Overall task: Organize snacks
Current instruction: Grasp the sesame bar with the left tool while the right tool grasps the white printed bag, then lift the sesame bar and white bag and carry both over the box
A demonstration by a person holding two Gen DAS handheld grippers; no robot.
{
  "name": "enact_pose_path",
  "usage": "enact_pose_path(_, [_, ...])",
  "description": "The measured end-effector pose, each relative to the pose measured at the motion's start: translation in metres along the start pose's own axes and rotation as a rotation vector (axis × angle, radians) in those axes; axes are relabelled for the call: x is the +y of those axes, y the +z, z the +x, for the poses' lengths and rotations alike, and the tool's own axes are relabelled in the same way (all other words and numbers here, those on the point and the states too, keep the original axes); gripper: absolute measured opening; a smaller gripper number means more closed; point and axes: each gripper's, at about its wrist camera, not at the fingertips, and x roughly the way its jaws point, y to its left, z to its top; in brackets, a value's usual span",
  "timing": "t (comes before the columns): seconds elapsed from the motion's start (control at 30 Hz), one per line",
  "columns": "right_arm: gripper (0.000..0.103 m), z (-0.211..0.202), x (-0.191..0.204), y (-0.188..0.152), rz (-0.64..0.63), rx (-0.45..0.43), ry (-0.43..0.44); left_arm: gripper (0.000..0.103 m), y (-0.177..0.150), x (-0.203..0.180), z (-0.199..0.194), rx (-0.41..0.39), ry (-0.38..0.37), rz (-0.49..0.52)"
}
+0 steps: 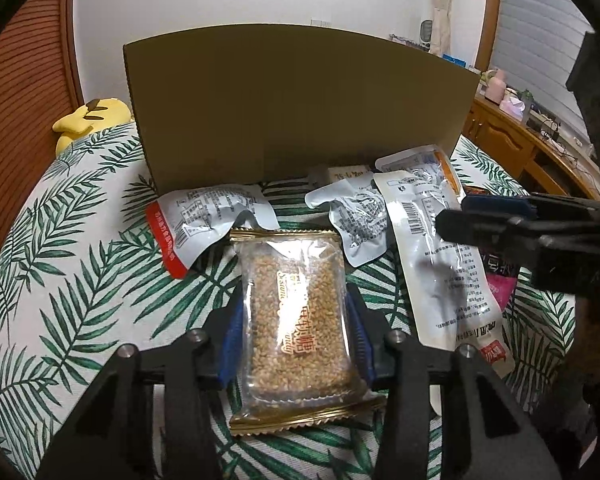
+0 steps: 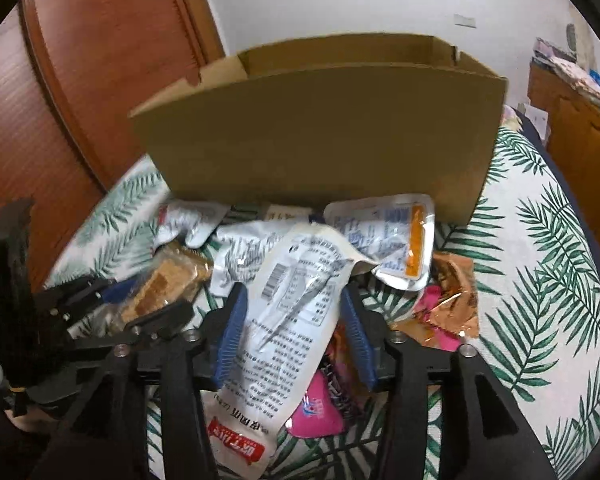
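On the leaf-print cloth (image 1: 68, 248), in front of the cardboard box (image 1: 300, 112), lies a scatter of snack packets. The box stands open at the top, its near wall facing both cameras.

Left gripper (image 1: 296, 320): the jaws sit on either side of the sesame bar (image 1: 296, 312), a clear wrapper with gold crimped ends, lying lengthwise between the blue pads (image 1: 234, 340). The pads meet the wrapper edges and pinch its sides in slightly; the gripper is closed on the bar. The bar rests on the cloth.

Right gripper (image 2: 292, 332): the jaws are apart, with the long white packet (image 2: 292, 304) lying between them. A gap shows between the right pad and the packet edge; the packet is not clamped. Its red-labelled end points toward the camera.

Other items near the box:
- a silver packet with a red edge (image 1: 188, 224), left of the bar's far end;
- a crumpled silver packet (image 1: 356, 220), between the bar and the long white packet;
- a silver packet with an orange strip (image 2: 396, 240), touching the box wall;
- a pink packet (image 2: 316, 408) and a copper-foil packet (image 2: 452, 296), partly under the long white packet and the right gripper.

A yellow plush toy (image 1: 88, 116) lies at the cloth's far left edge.
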Motion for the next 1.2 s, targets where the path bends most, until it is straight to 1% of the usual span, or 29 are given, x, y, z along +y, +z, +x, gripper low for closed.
enact_pose_path(0.03, [0.055,0.003,0.002,0.0,-0.006,0.008,-0.007,0.045,0.0,0.0,0.0,-0.001,-0.002,-0.002])
enact_pose_path(0.2, [0.056,0.017,0.009,0.0,-0.032,0.043,-0.02,0.044,-0.001,0.001,0.0,-0.005,-0.004,-0.007])
enact_pose_path(0.27, [0.057,0.022,0.018,-0.001,-0.078,0.043,-0.067,0.044,0.0,0.002,-0.001,-0.006,-0.01,-0.013])
enact_pose_path(0.33, [0.058,0.025,0.022,-0.001,-0.1,0.046,-0.079,0.044,0.0,0.002,-0.001,-0.007,-0.012,-0.016])
enact_pose_path(0.47, [0.059,0.03,0.026,-0.002,-0.116,0.046,-0.08,0.044,0.0,0.002,-0.001,-0.007,-0.011,-0.016])
enact_pose_path(0.6, [0.057,0.031,0.028,-0.003,-0.126,0.044,-0.078,0.044,-0.001,0.002,-0.001,-0.007,-0.011,-0.015])
enact_pose_path(0.63, [0.053,0.03,0.027,-0.003,-0.123,0.042,-0.072,0.044,-0.001,0.002,-0.001,-0.007,-0.01,-0.015])
enact_pose_path(0.7, [0.042,0.026,0.022,-0.001,-0.104,0.031,-0.058,0.044,0.0,0.002,-0.001,-0.008,-0.012,-0.017])
enact_pose_path(0.73, [0.032,0.023,0.019,0.0,-0.095,0.023,-0.055,0.044,0.0,0.002,-0.001,-0.008,-0.012,-0.017])
enact_pose_path(0.77, [0.024,0.02,0.016,0.001,-0.088,0.011,-0.047,0.044,0.0,0.002,0.0,-0.007,-0.01,-0.014])
enact_pose_path(0.83, [0.02,0.017,0.011,0.002,-0.064,0.007,-0.011,0.044,0.0,0.002,0.0,-0.007,-0.006,-0.012])
enact_pose_path(0.93, [0.017,0.009,0.01,-0.001,-0.043,-0.018,0.009,0.044,0.0,0.002,0.0,-0.007,-0.008,-0.014])
enact_pose_path(1.13, [0.014,-0.011,0.016,-0.001,-0.043,-0.068,0.004,0.044,0.0,0.001,-0.001,-0.008,-0.005,-0.013])
enact_pose_path(1.2, [0.013,-0.014,0.017,0.0,-0.042,-0.078,0.008,0.043,-0.001,0.004,-0.003,-0.016,-0.008,-0.033])
